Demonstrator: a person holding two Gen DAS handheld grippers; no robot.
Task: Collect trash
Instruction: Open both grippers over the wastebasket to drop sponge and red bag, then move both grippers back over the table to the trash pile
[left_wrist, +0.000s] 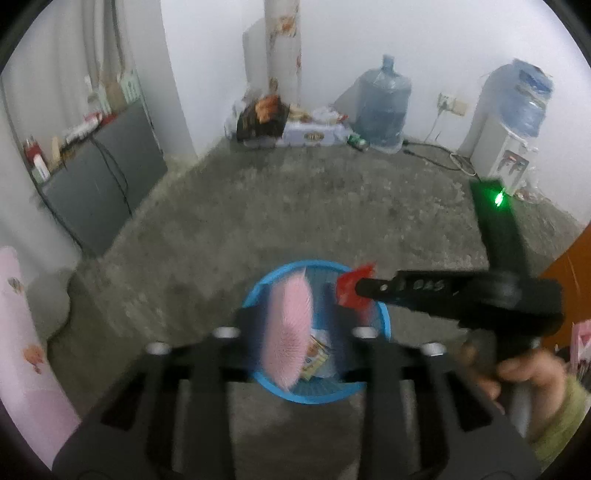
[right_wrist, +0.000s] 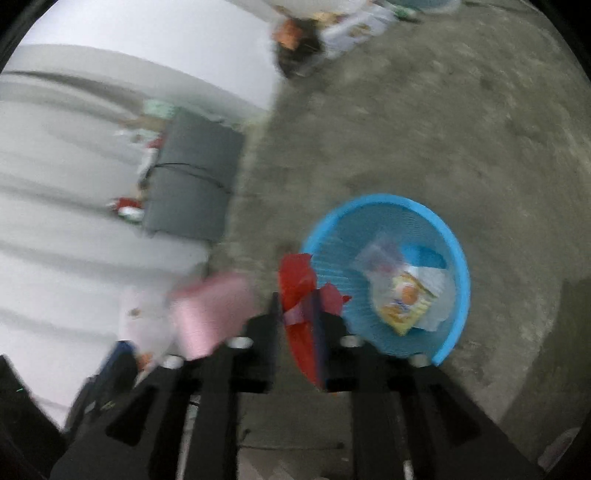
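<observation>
A blue mesh waste basket stands on the concrete floor, with a yellow snack packet and clear wrappers inside. My left gripper hangs over it with a pink piece of trash between its fingers; the fingers look spread wide, so the grip is unclear. My right gripper is shut on a red wrapper over the basket's far rim. In the right wrist view the red wrapper sits between the fingers, the basket is to the right, and the pink trash is to the left.
A grey cabinet with bottles on top stands at the left wall. Boxes and bags, a water jug and a water dispenser line the far wall. Cables run along the floor. A pink cloth-covered surface is at the near left.
</observation>
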